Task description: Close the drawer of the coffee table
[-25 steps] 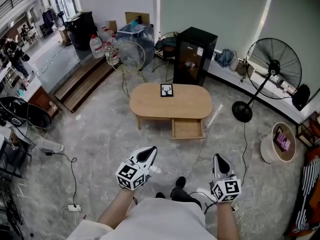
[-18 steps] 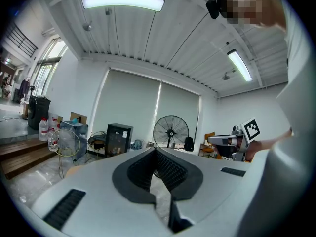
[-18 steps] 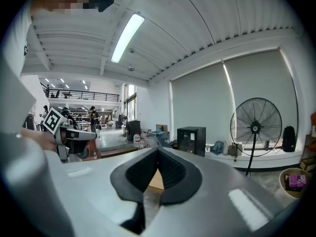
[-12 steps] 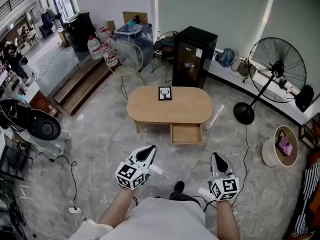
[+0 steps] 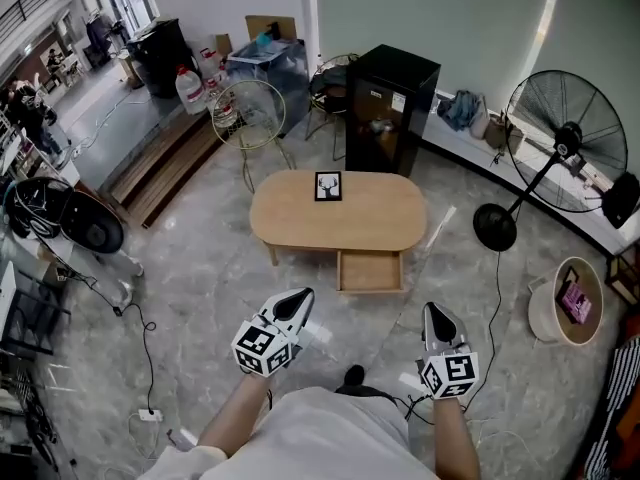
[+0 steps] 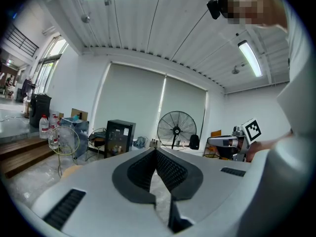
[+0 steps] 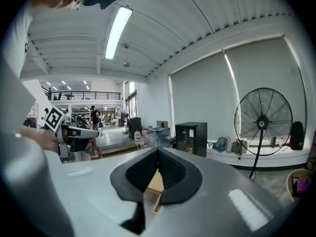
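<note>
Showing, in the head view, an oval light-wood worktop [image 5: 385,213] on short legs, set on a glossy grey marbled floor [image 5: 220,268], with a small black-framed picture [image 5: 328,186] lying flat on it. The shallow rectangular wooden drawer [image 5: 370,271] stands pulled out of the near side, apparently empty and well apart from both tools. The left tool [image 5: 299,297] and right tool [image 5: 434,314] are smooth white plastic shells with black ribbed pads. They are held low before the person, each with its jaws together on nothing.

Judged risks:
- A push from one narrow closed tip, placed off-centre, could skew the drawer and jam it.
- Hard plastic could skid on the smooth drawer front.
- The light worktop might slide on the polished floor instead of taking the drawer in.
- A thin black cable [image 5: 497,293] trails on the floor to the right of the path and could catch a foot.

Left gripper view: the pads meet at the tip with nothing between them, and the drawer is out of sight. A round wire-caged pedestal fan [image 6: 176,129] and a glossy black box-shaped cabinet [image 6: 118,138] stand beyond.

Right gripper view: the pads are likewise closed and empty. A sliver of pale wood shows below them, probably the drawer's edge.
</note>
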{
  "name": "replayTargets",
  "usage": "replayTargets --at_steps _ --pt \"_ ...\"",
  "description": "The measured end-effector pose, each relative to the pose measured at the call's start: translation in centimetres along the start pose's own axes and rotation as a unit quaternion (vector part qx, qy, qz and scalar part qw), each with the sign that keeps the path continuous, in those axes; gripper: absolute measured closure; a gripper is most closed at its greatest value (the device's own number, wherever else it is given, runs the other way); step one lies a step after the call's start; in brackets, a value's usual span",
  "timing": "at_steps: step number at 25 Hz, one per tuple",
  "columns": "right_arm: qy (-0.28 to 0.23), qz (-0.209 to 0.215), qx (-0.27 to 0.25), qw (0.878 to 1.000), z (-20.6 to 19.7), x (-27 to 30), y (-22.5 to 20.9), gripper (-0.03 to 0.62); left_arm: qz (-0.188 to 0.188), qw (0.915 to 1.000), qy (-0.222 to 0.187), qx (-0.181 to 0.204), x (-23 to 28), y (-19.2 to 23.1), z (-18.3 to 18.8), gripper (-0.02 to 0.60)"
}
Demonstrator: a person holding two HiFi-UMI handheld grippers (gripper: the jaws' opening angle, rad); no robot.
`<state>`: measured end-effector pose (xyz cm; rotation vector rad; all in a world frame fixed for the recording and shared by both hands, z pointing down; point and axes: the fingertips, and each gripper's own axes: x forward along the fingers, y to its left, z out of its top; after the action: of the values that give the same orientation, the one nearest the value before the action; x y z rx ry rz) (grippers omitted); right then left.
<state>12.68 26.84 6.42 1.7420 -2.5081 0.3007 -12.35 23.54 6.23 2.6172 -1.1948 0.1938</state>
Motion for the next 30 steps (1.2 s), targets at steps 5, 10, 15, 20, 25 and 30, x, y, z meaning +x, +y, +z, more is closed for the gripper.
replayTargets --at_steps 5,10,15,20,25,30 --pt "0.009 0.012 0.004 1.0 -0.4 1.7 -3.2 0.583 0.013 0.9999 -0.001 -0.001 3.2 -0.3 0.6 0.574" --pt "0.013 0.022 0.007 1.0 -0.6 2.9 -5.3 0.583 0.022 0.9998 0.002 -0.004 5.2 -0.7 0.5 0.574" --pt "0.017 0.027 0.012 0.999 -0.9 4.1 -6.3 0.583 0.027 0.9996 0.01 -0.005 6.3 -0.4 0.2 0.574" --pt "0.022 0.026 0.015 0.999 -1.2 5.7 -6.8 0.583 0.028 0.9995 0.014 -0.006 7.4 0.7 0.1 0.574" --pt "0.026 0.021 0.011 0.999 -1.3 8.1 -6.8 0.583 0.018 0.9997 0.016 -0.006 9.1 2.8 0.2 0.574" --pt "0.034 0.007 0.014 0.999 -1.6 11.2 -6.6 0.583 0.002 0.9998 0.021 -0.006 11.3 6.2 0.8 0.574"
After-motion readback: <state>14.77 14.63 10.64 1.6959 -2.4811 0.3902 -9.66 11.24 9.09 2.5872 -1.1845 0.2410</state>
